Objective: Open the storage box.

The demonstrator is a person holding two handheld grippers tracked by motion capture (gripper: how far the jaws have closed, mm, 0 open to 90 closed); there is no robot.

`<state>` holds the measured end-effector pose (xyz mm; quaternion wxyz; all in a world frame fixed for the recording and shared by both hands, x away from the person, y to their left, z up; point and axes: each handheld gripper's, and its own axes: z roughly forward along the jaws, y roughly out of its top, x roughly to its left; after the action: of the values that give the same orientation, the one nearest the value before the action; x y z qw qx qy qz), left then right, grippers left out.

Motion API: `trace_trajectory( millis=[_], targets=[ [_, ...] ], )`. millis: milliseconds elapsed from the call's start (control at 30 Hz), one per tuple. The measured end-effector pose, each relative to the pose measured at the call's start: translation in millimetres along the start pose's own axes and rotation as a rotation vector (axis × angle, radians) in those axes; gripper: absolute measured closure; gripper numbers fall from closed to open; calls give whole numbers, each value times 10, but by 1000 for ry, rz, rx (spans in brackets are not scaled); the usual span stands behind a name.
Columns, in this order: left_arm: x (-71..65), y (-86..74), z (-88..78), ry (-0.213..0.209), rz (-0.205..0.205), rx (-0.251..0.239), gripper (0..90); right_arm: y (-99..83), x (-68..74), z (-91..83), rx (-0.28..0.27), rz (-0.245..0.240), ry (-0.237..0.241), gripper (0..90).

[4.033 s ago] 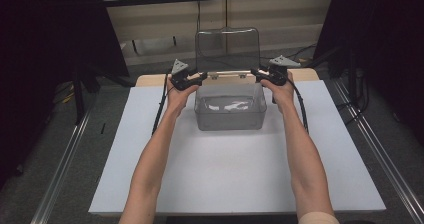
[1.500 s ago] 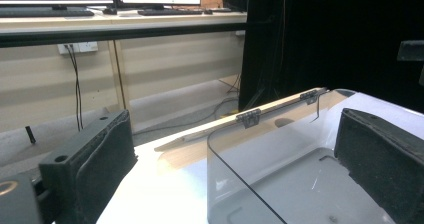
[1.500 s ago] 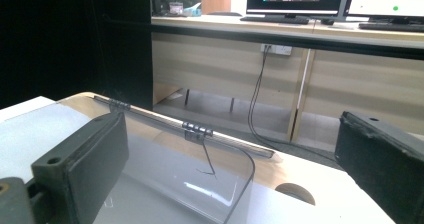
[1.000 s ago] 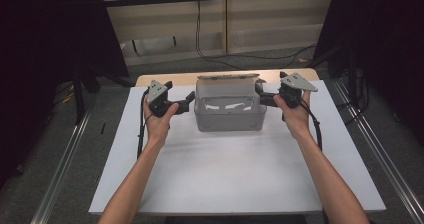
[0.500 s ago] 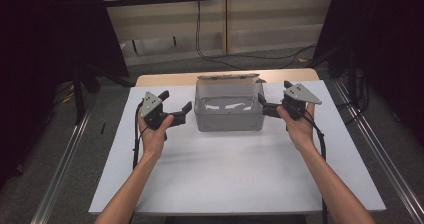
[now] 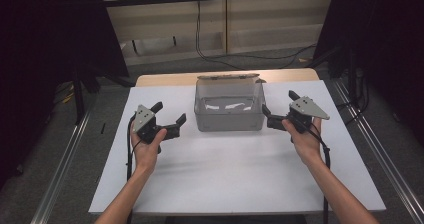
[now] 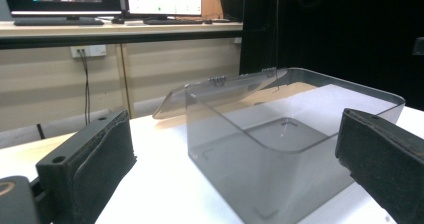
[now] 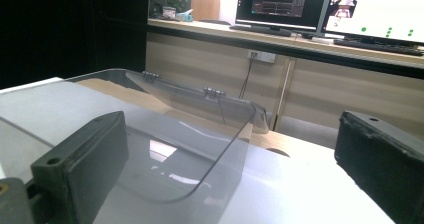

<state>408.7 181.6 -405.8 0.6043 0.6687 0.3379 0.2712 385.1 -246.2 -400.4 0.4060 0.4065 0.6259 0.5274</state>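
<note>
The white worktop spreads across the high view, with a strip of bare wood at its 12 o'clock edge. Toward 12 o'clock on the white surface sits a clear grey plastic box, upright, its hinged lid thrown open and lying back behind the far wall. The box looks empty, though glare on its floor makes this hard to judge.

At 9 o'clock from the box, well apart from it, the left claw hangs above the worktop in the person's left hand, its jaws spread wide and holding nothing. In the left gripper view the box stands between and beyond the two black pads.

At 3 o'clock, just beside the box's right wall, the right claw is held in the right hand; the right gripper view shows its jaws wide too, the box in front of them.
</note>
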Motion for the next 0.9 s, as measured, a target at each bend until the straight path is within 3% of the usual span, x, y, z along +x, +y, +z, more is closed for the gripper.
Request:
trace_trajectory(
  millis=[300,567,900],
  targets=[
    [-52,-71,-210,33,26,5,21,-37,19,-231,-12,35,6,0],
    [-129,-109,-397,24,-3,-2,23,-102,82,-392,1,33,9,0],
    [-147,-227,-627,35,-19,19,25,-201,46,-617,-22,34,-42,0]
  ],
)
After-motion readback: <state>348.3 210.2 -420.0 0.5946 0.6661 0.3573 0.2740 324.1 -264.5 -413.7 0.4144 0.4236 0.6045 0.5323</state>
